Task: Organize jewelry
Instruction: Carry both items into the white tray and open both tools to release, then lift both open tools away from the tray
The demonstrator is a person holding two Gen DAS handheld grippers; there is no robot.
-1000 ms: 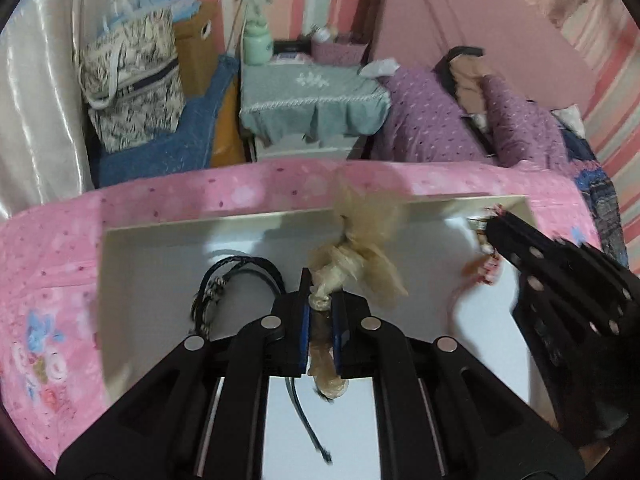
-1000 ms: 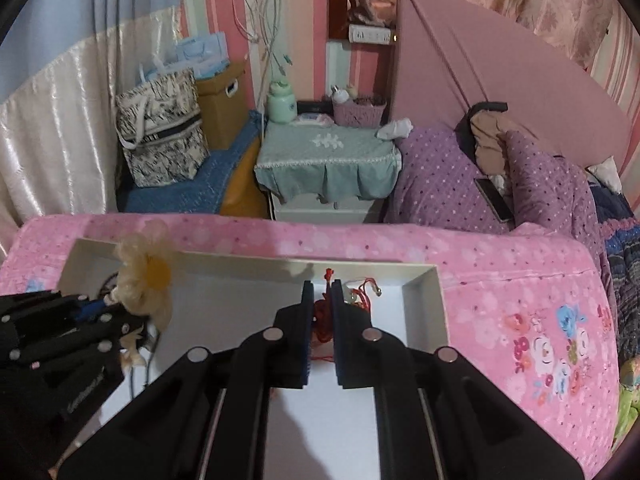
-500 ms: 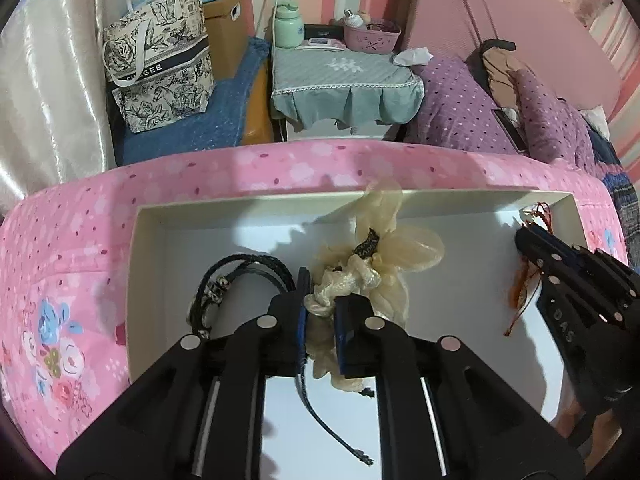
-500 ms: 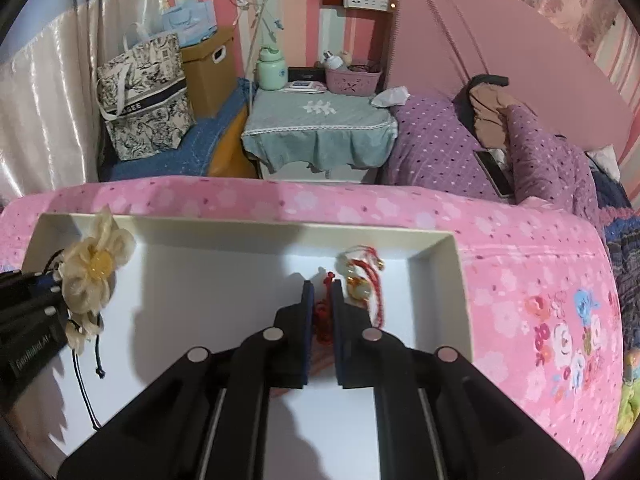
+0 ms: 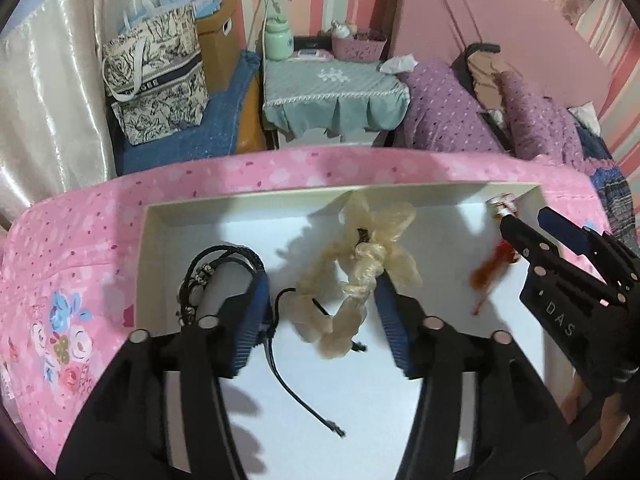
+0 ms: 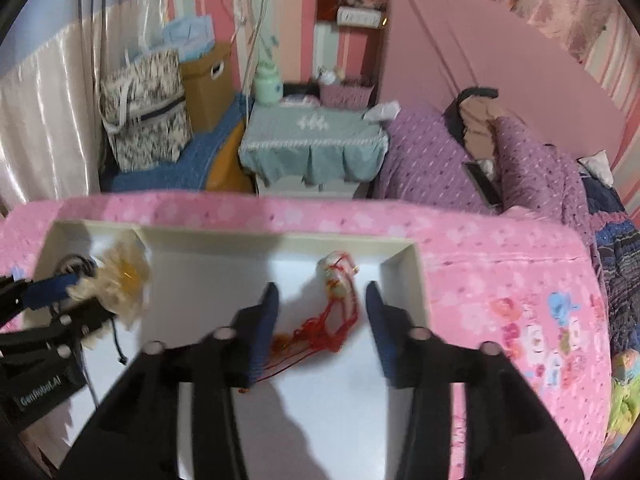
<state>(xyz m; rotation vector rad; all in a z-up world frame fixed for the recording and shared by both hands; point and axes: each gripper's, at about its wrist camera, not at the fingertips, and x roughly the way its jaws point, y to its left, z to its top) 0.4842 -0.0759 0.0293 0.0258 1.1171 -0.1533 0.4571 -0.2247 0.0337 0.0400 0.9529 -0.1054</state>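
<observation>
A white tray (image 5: 152, 240) lies on the pink flowered bed. My left gripper (image 5: 320, 300) is open over the tray, and a cream flower hair tie (image 5: 360, 272) on a black cord lies between its fingers. A black braided bracelet (image 5: 216, 272) lies at the tray's left. My right gripper (image 6: 320, 304) is open at the tray's right end (image 6: 404, 268), and a red string bracelet with a white charm (image 6: 332, 312) lies between its fingers. The right gripper (image 5: 532, 224) also shows in the left wrist view. The hair tie (image 6: 120, 284) also shows in the right wrist view.
The pink bedspread (image 6: 500, 280) surrounds the tray. Beyond the bed stand a nightstand with a teal cloth (image 5: 336, 96), a patterned tote bag (image 5: 156, 76), a cardboard box (image 6: 208, 84) and a purple quilt (image 5: 460, 120).
Both grippers have opened. The left has let go of the cream hair tie and the right has let go of the red bracelet; both pieces now lie in the tray.
</observation>
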